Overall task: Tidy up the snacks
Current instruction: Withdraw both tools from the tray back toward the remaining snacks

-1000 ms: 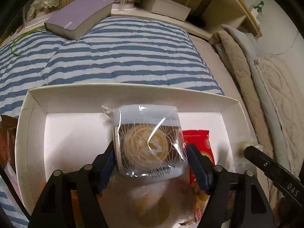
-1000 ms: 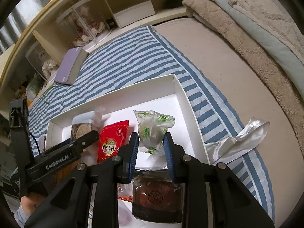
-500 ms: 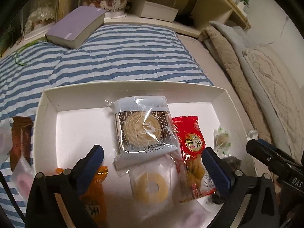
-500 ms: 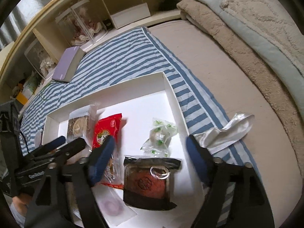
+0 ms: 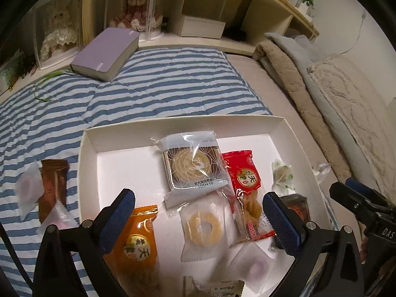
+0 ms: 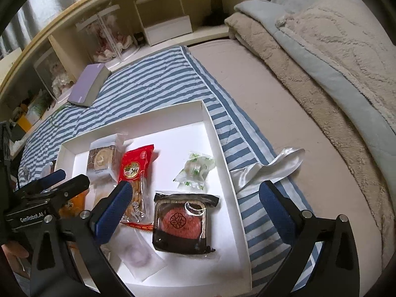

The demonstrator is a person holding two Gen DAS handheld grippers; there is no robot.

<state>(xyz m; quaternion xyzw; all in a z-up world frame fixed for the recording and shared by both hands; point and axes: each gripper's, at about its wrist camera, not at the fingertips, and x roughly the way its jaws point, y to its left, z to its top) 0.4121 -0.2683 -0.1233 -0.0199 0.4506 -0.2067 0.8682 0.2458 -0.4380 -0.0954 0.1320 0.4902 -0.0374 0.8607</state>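
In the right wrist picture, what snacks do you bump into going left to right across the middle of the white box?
Clear-wrapped round swirl pastry → red crinkly snack packet → small clear candy wrapper with green leaves.

One white tray point(image 5: 89, 153) held eight wrapped snacks, among them two ring biscuits point(image 5: 203, 226), one red packet point(image 5: 243, 173) and one orange packet point(image 5: 138, 245). Three more snacks point(image 5: 53, 188) lay outside on the bed. One lilac book point(image 5: 106, 53) was there.
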